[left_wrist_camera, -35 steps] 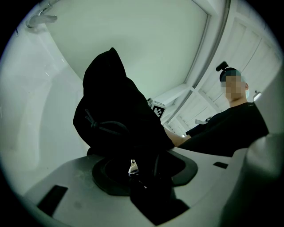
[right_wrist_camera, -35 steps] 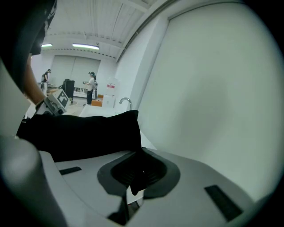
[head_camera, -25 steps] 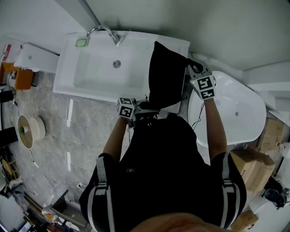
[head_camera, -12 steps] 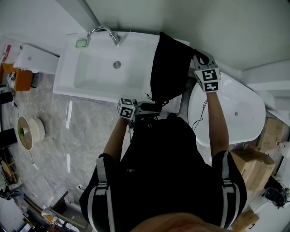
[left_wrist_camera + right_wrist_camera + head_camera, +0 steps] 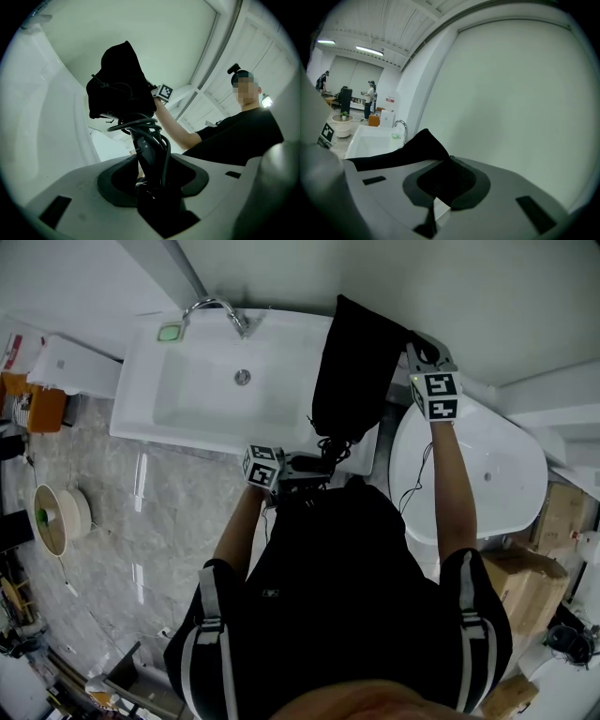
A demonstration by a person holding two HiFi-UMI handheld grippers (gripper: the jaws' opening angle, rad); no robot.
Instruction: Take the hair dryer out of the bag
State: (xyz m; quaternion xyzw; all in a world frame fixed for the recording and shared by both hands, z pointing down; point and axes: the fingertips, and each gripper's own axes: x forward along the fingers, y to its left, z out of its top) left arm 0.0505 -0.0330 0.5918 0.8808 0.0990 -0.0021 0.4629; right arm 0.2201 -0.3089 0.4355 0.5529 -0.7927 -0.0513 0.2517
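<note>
My left tongs are clamped on the handle of the black plastic hair dryer, at the centre of the head view. Its black cord is looped round the handle. My right tongs are pinched shut on a corner of the black cloth bag, held high at upper centre above the right end of the white basin surface. Only the handle and cord show below the bag's mouth; the dryer's head is hidden inside.

I judge the job about half done. I should keep the left grip firm and level and draw the bag straight up along the dryer. The cord loops could catch the mouth, and thin fabric could slip from a corner pinch.
</note>
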